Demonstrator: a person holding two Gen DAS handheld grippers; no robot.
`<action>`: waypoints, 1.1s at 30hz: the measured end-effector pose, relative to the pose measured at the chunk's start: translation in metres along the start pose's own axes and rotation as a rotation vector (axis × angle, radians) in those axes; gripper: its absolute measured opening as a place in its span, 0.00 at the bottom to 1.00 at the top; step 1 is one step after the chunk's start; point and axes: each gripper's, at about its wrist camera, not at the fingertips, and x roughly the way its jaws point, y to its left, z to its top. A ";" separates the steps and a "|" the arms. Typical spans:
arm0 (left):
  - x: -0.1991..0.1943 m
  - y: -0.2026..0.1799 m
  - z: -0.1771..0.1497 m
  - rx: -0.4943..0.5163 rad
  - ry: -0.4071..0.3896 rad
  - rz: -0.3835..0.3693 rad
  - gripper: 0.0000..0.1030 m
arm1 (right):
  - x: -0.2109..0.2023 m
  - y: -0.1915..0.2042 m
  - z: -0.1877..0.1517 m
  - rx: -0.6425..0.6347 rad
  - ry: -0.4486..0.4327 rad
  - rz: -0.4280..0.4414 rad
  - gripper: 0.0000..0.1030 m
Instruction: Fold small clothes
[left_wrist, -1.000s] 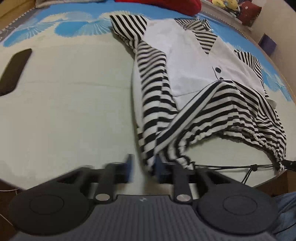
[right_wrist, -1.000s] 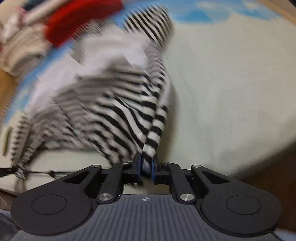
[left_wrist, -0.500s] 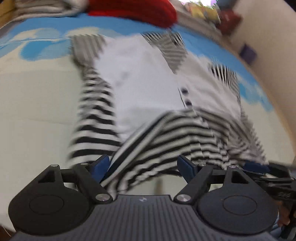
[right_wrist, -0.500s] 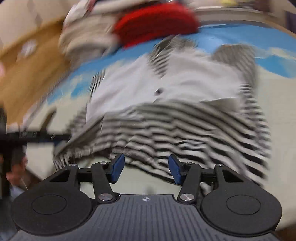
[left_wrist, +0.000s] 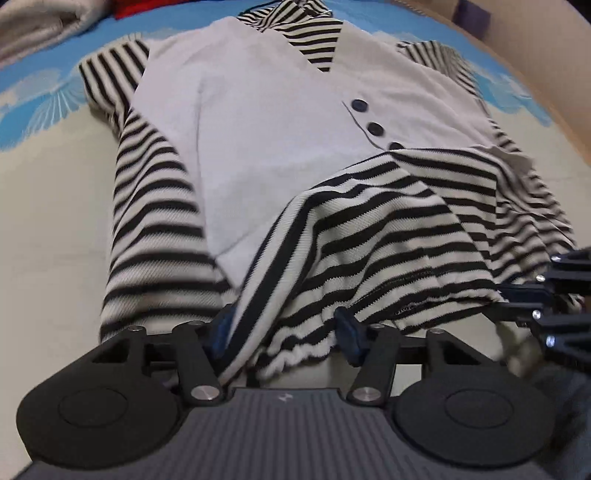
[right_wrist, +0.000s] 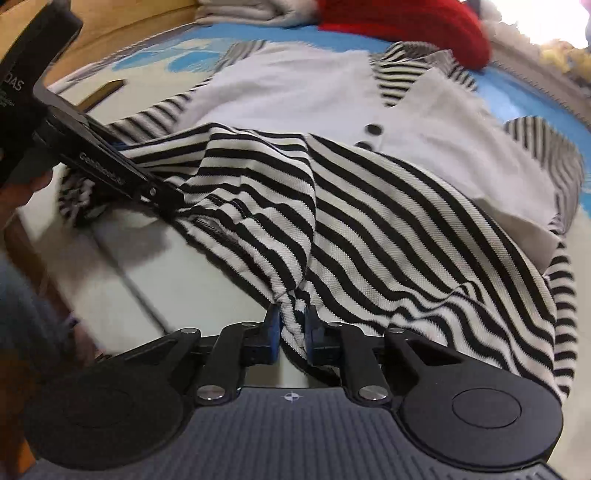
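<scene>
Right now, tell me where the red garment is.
The red garment lies at the far edge of the bed, top centre in the right wrist view, just beyond the collar of the striped top and beside folded grey cloth.

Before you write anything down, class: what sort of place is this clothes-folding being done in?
Probably a bedroom at home. The striped top lies on a blue-and-cream patterned bed cover, more clothes are heaped at the far edge, among them a red garment, and a wooden frame borders the cover.
</scene>
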 end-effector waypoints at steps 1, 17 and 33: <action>-0.007 0.000 -0.009 0.014 -0.003 -0.004 0.60 | -0.006 -0.001 -0.003 0.000 0.019 0.038 0.13; -0.048 -0.049 -0.003 0.046 -0.134 0.005 0.79 | -0.082 -0.024 -0.012 0.186 -0.130 0.172 0.33; -0.047 -0.040 -0.043 0.027 -0.120 0.062 0.90 | -0.074 -0.028 -0.024 0.132 0.013 0.071 0.25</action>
